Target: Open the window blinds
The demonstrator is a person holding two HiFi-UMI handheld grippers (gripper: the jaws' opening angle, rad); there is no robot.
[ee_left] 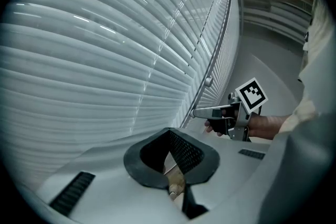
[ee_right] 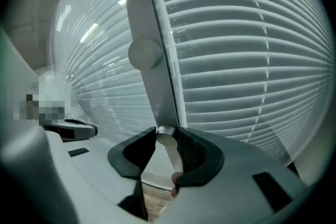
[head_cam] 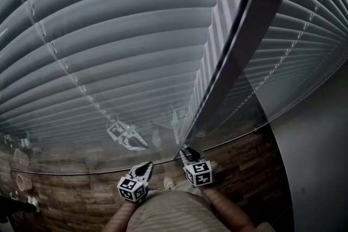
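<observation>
Grey horizontal blinds [head_cam: 109, 35] [ee_left: 105, 60] [ee_right: 252, 60] hang behind glass on both sides of a pale upright frame post [head_cam: 244, 46] [ee_right: 144, 8]. A small round metal knob [ee_right: 166, 137] sits low on that post. My right gripper [ee_right: 166, 136] [head_cam: 186, 150] [ee_left: 195, 112] is closed on it, one black pad on each side. A second, larger round knob [ee_right: 145, 53] [ee_left: 208, 81] sits higher on the post. My left gripper [ee_left: 169, 132] [head_cam: 147, 165] [ee_right: 92, 128] hangs left of the post, short of the glass, with its tips together and nothing between them.
The glass in front of the blinds mirrors both grippers [head_cam: 126, 136]. Wood-pattern flooring [head_cam: 65, 193] lies below the window. A plain grey wall [head_cam: 315, 171] closes the right side. The person's forearms [head_cam: 223, 209] reach in from the bottom edge.
</observation>
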